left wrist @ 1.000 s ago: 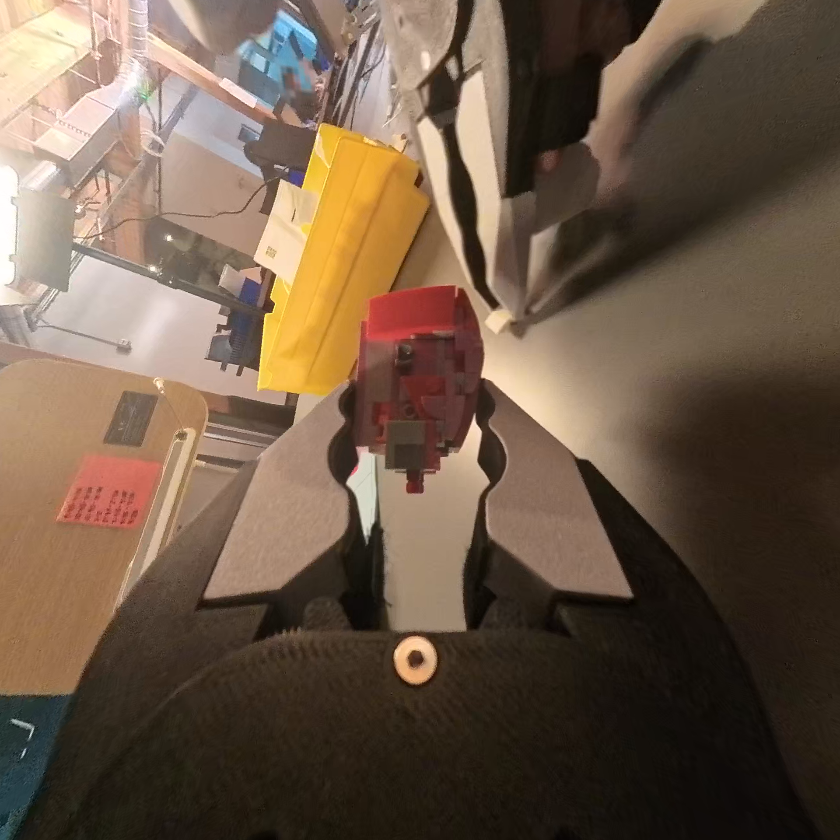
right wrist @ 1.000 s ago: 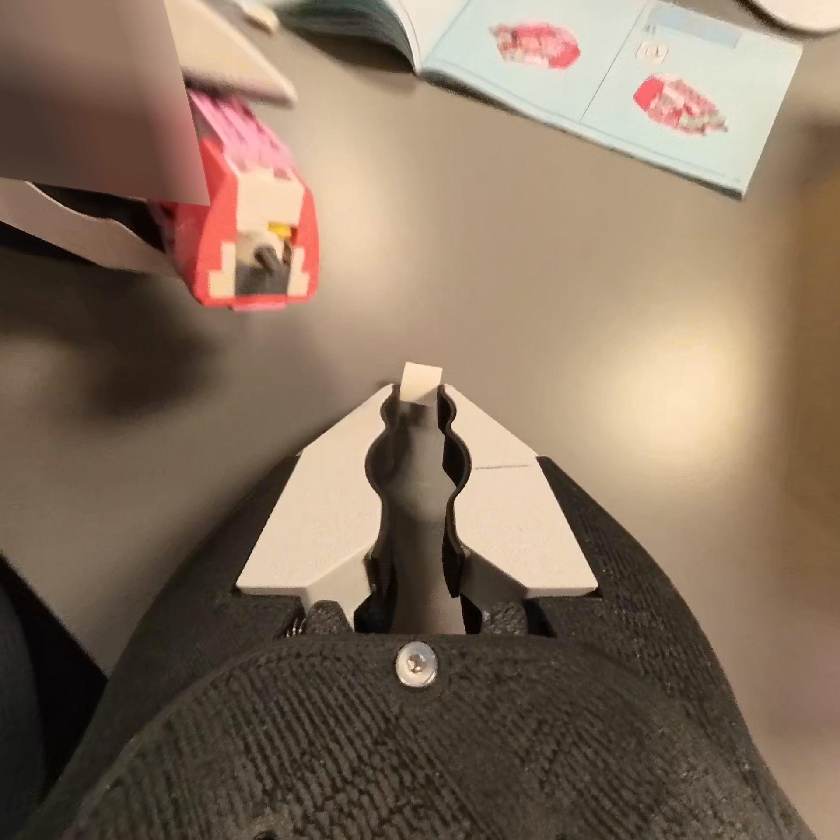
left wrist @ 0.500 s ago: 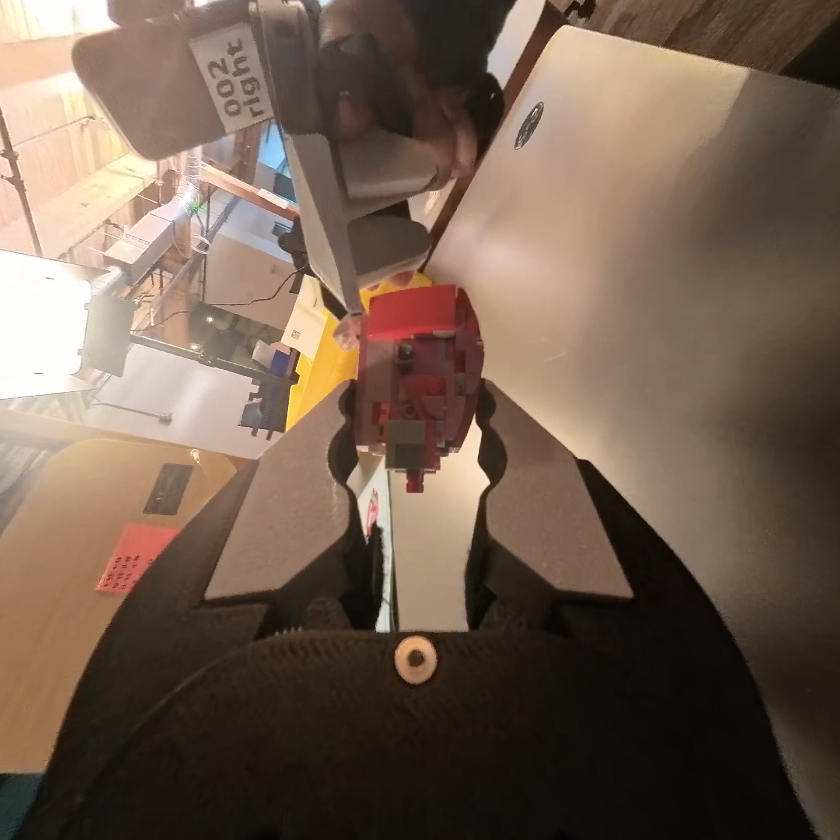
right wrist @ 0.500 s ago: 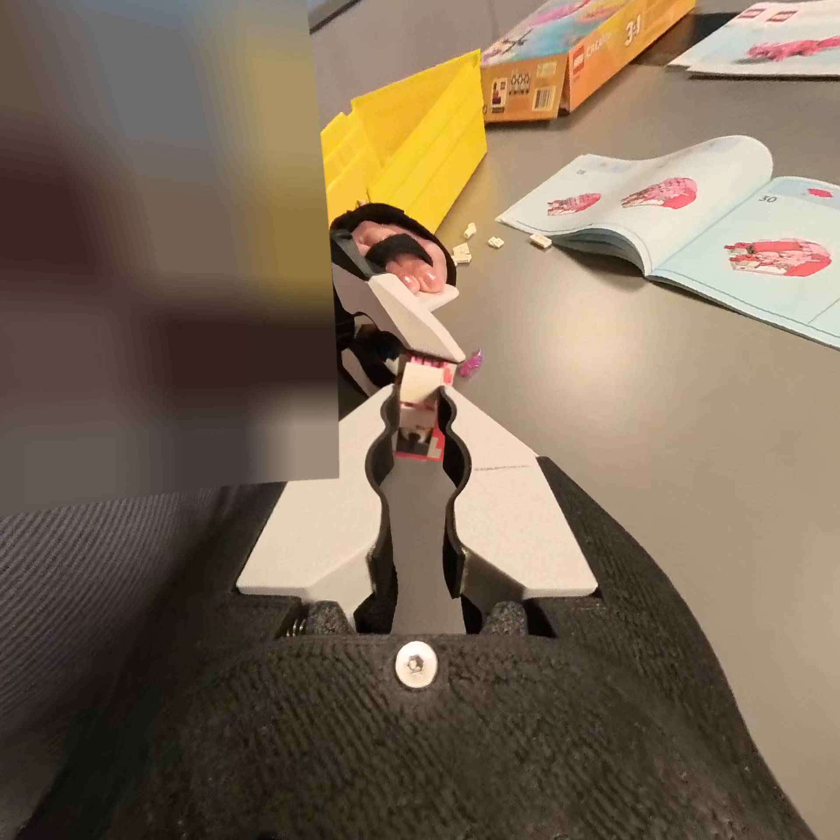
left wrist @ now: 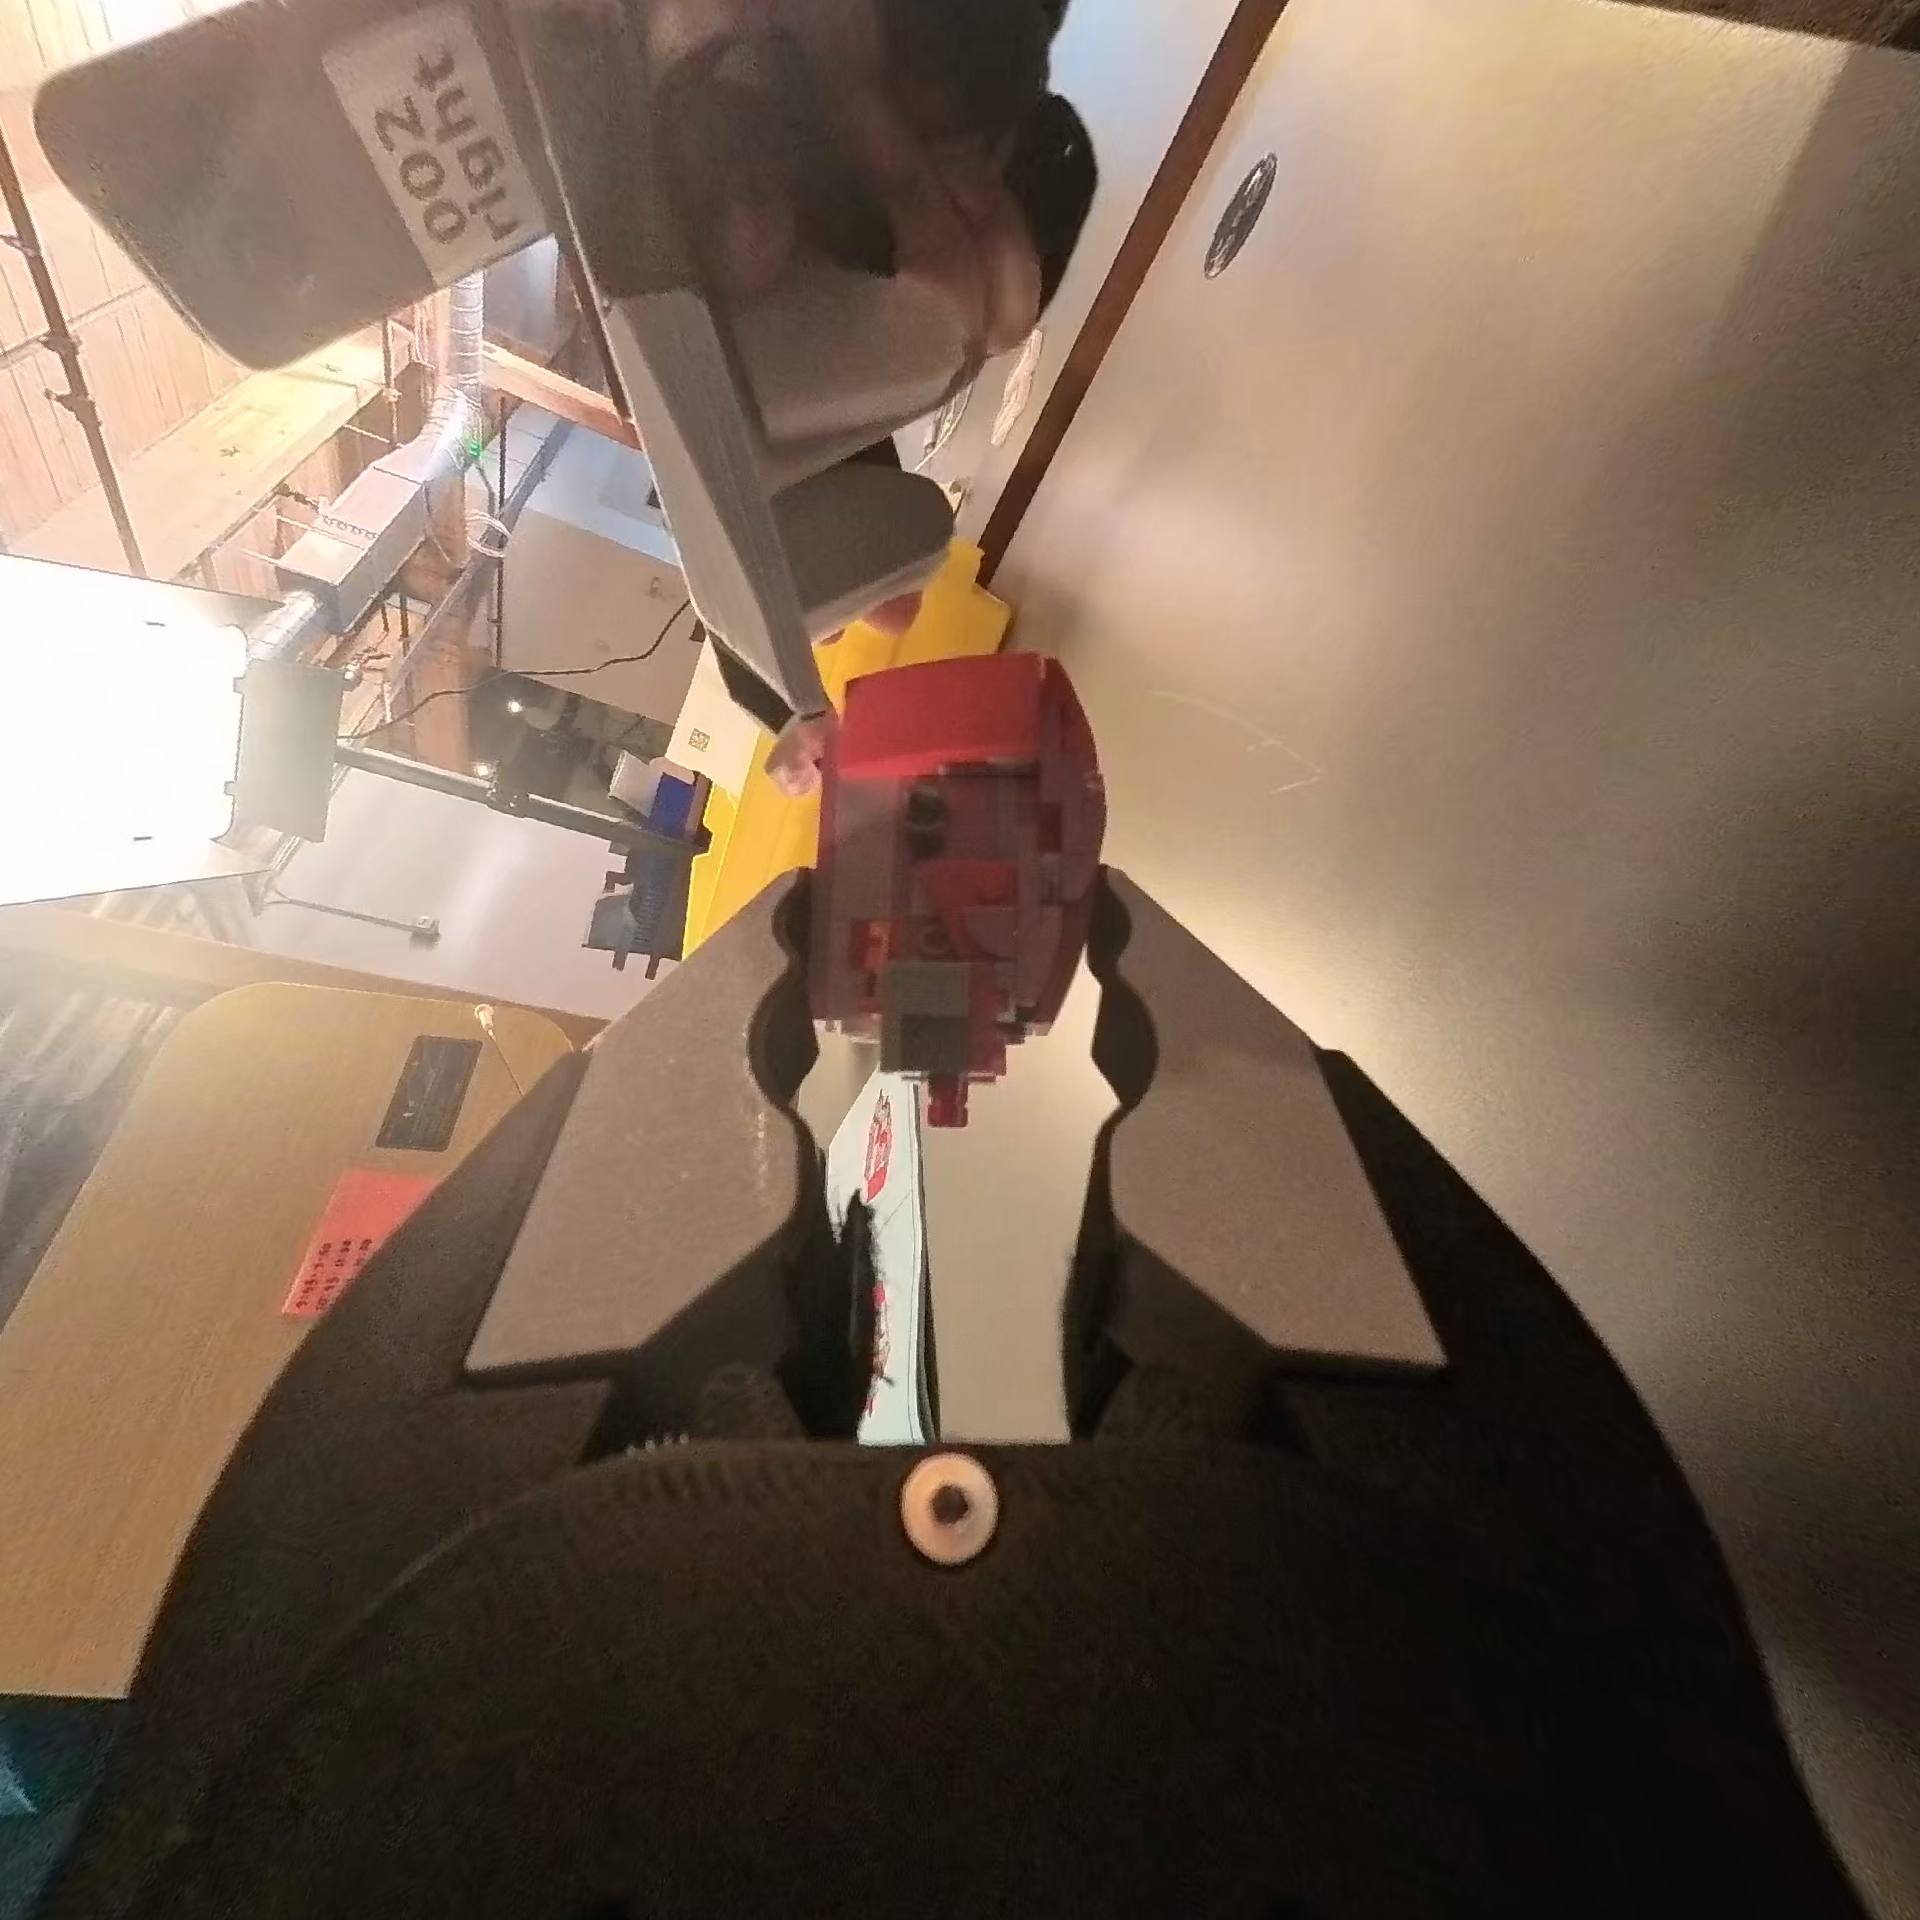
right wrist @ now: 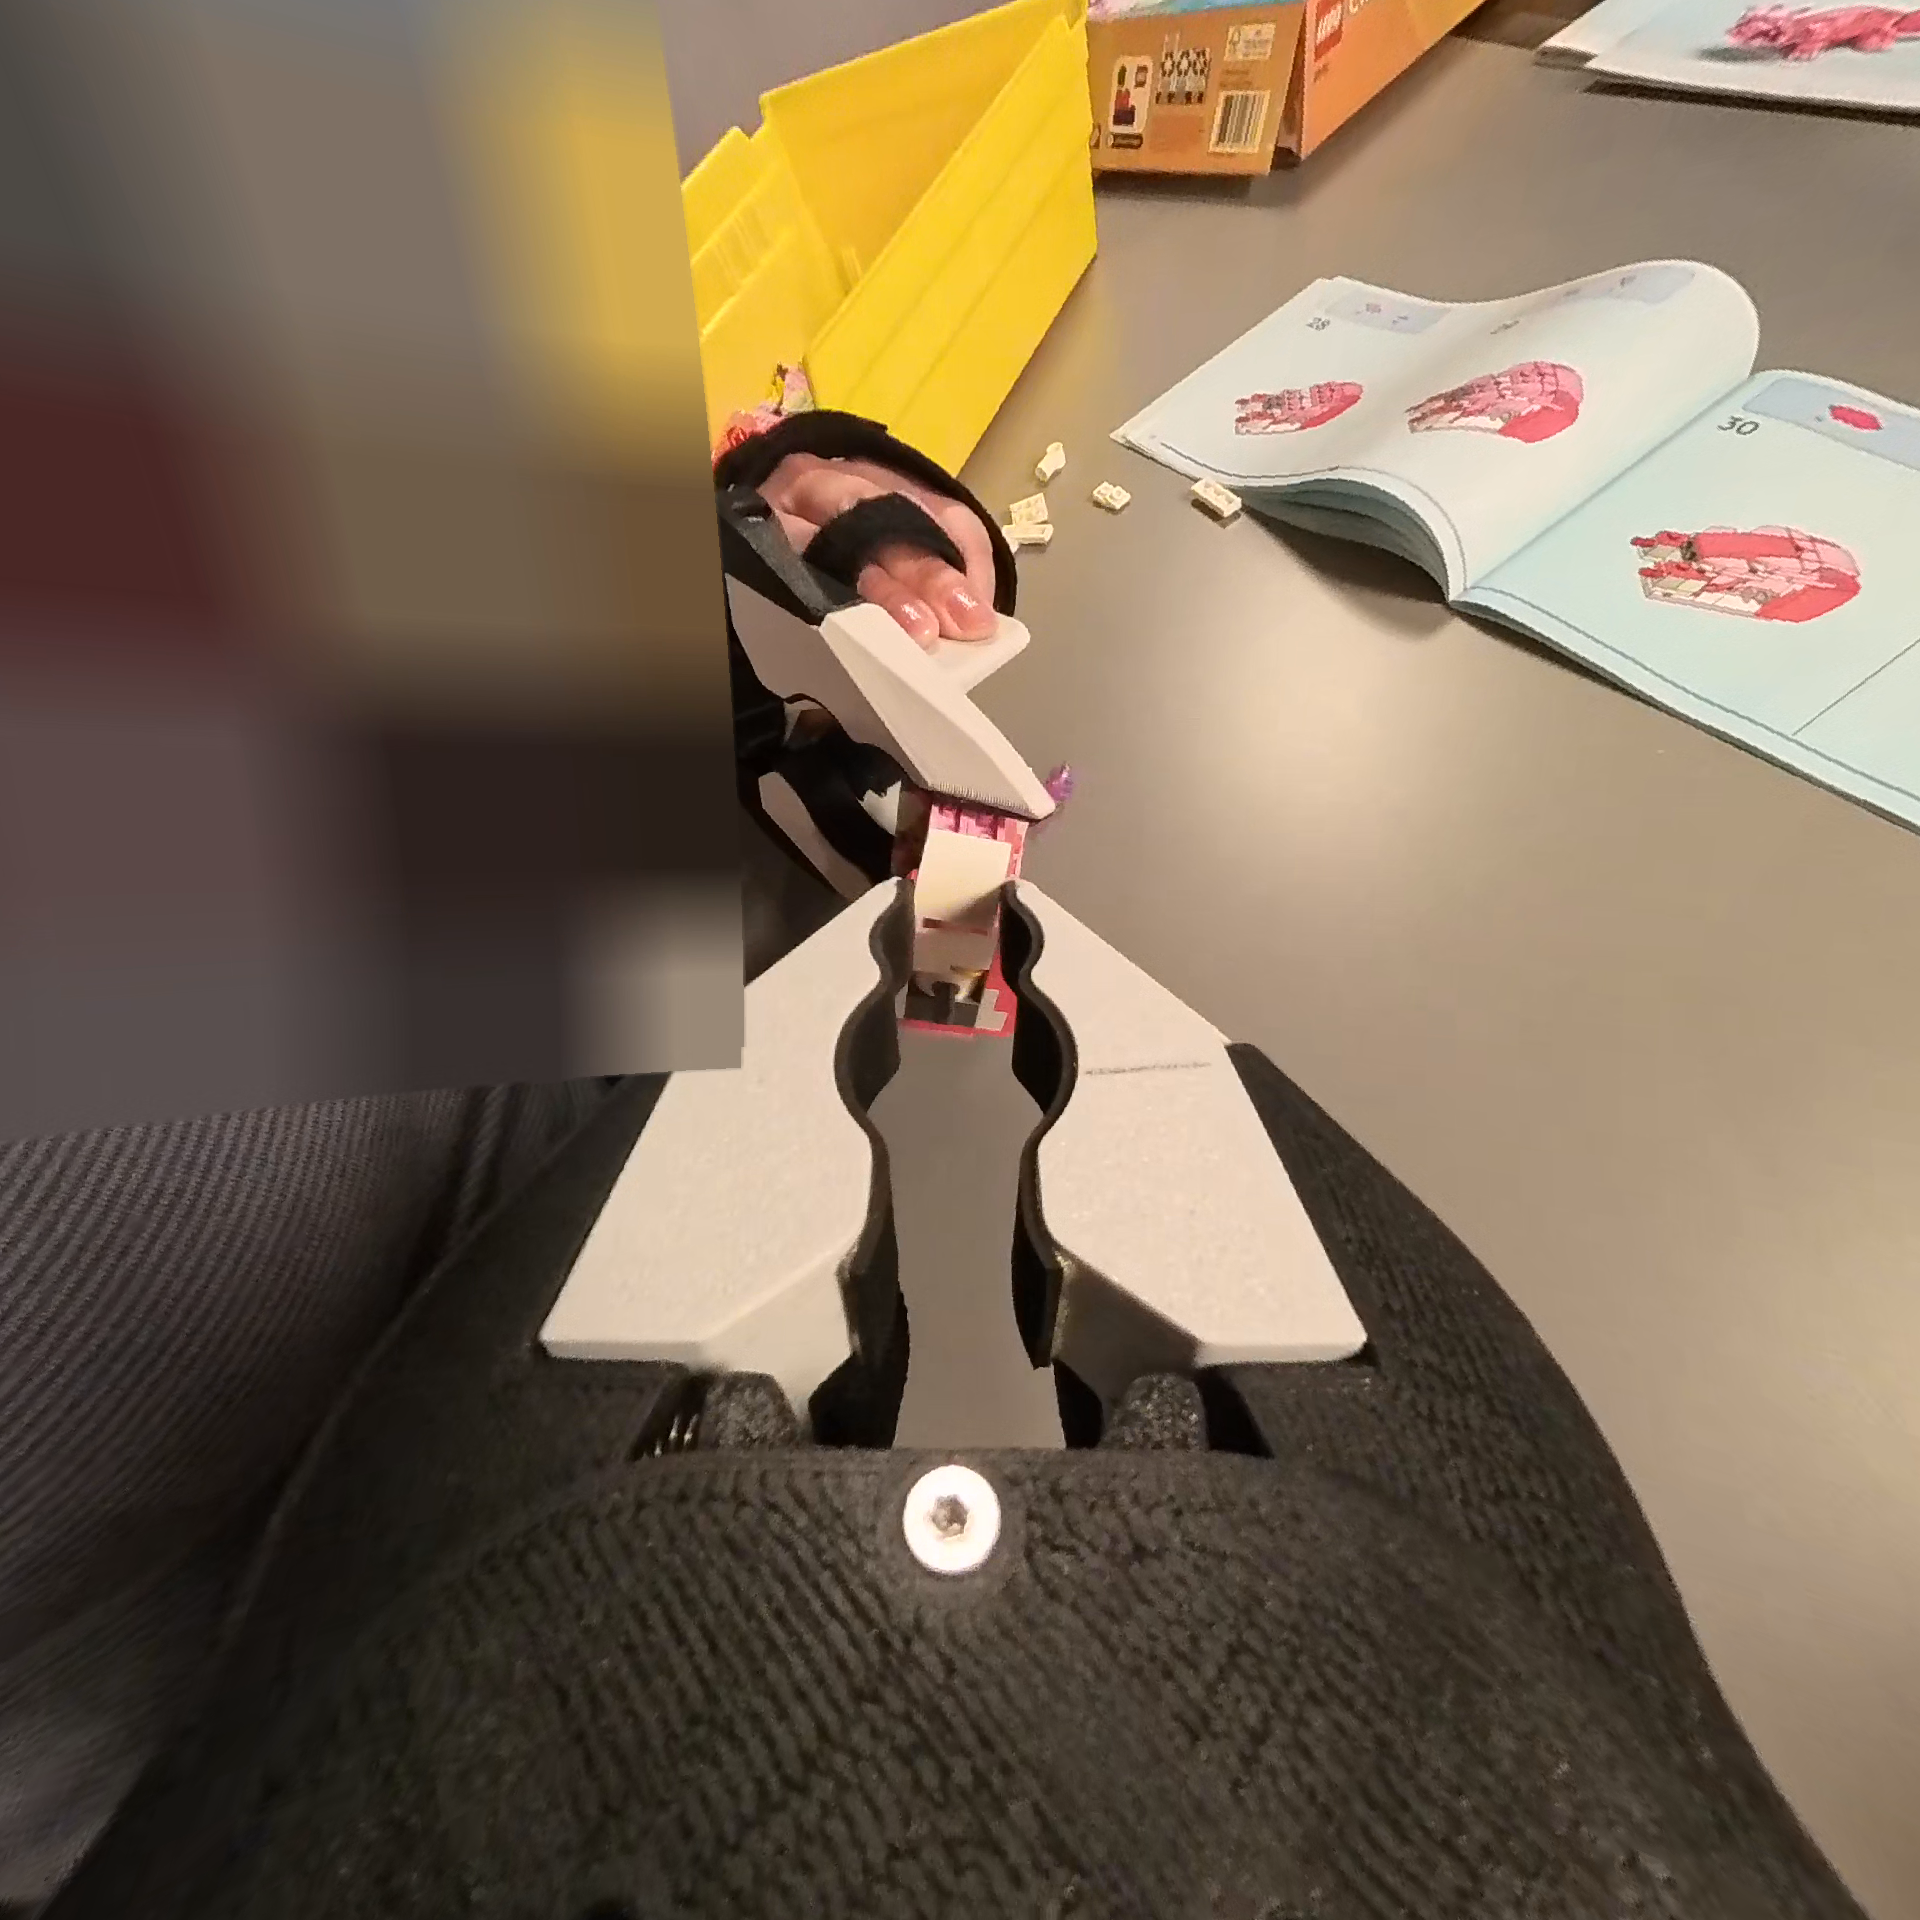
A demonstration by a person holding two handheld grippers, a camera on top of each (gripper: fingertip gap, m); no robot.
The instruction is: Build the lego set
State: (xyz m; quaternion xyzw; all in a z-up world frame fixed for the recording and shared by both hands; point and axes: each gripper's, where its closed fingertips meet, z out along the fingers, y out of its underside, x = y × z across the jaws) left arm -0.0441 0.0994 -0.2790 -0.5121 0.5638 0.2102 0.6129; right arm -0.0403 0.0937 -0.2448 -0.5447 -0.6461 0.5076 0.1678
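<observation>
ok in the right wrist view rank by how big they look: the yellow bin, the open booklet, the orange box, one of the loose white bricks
1. open booklet
2. yellow bin, partly hidden, so its rank against the booklet is unsure
3. orange box, farther off and cut by the frame, so likely bigger than it looks
4. loose white brick

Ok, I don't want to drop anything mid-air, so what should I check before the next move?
1. Left claw clamped on the red brick model: ok.
2. Right claw gripping the cream piece: ok.
3. Cream piece touching the model: cannot tell.
4. Booklet open and visible: ok.
5. Loose bricks on the table, clear of both claws: ok.
</observation>
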